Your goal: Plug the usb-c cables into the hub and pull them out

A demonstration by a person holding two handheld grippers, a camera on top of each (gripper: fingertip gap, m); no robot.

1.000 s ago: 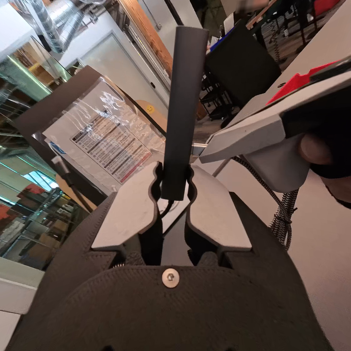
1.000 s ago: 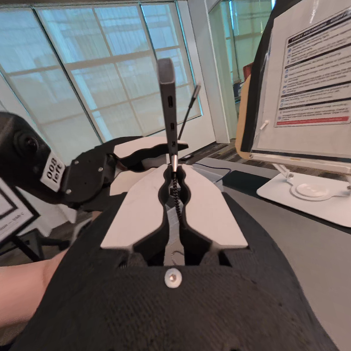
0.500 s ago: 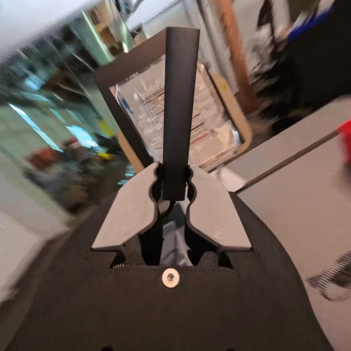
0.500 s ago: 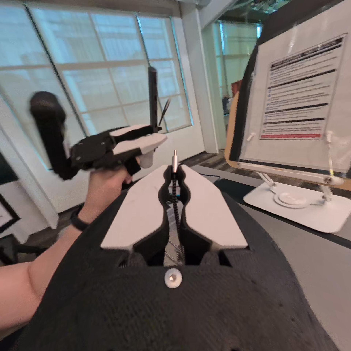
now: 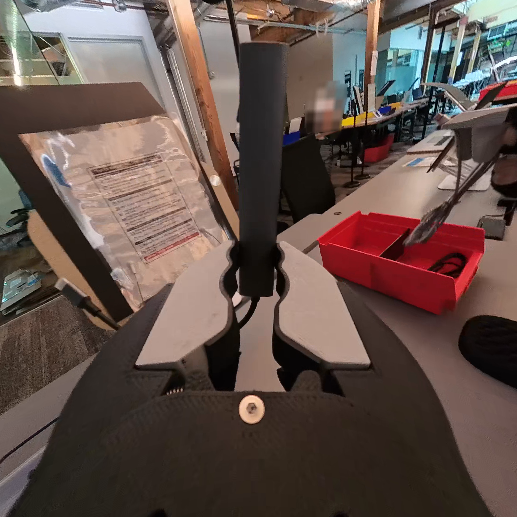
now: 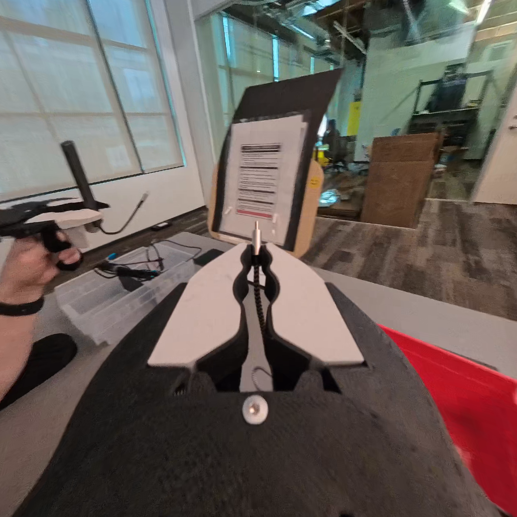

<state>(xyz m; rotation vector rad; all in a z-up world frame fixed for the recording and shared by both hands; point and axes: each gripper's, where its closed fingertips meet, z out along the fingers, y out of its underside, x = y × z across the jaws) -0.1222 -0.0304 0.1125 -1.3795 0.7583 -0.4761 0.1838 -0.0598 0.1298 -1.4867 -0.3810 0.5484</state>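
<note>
Two grippers are well apart in the air, so the cable (image 6: 256,282) looks unplugged from the hub (image 5: 261,167): I judge this the pull-out step just done, with either stowing the cable or another plug-in to come.

The left gripper (image 5: 254,268) has its jaws clamped on the lower end of the hub, a dark bar that stands upright out of them, its own thin black lead hanging below. In the right wrist view the same hub (image 6: 79,174) shows far to the left, tilted, above a clear bin (image 6: 112,291) of wires.

The right gripper (image 6: 256,251) has its jaws nearly together, pinched on the braided cable just behind its silver plug (image 6: 256,237), which points forward and touches nothing. From the left wrist view the cable's bundled slack (image 5: 428,223) hangs over the red bin (image 5: 391,268) on the worktop (image 5: 419,330).

To plug in again, the plug must be brought back to the hub's side and lined up squarely with a port; which side carries the ports cannot be told here. To stow it, the right gripper need only lower over the red bin and let go
</note>
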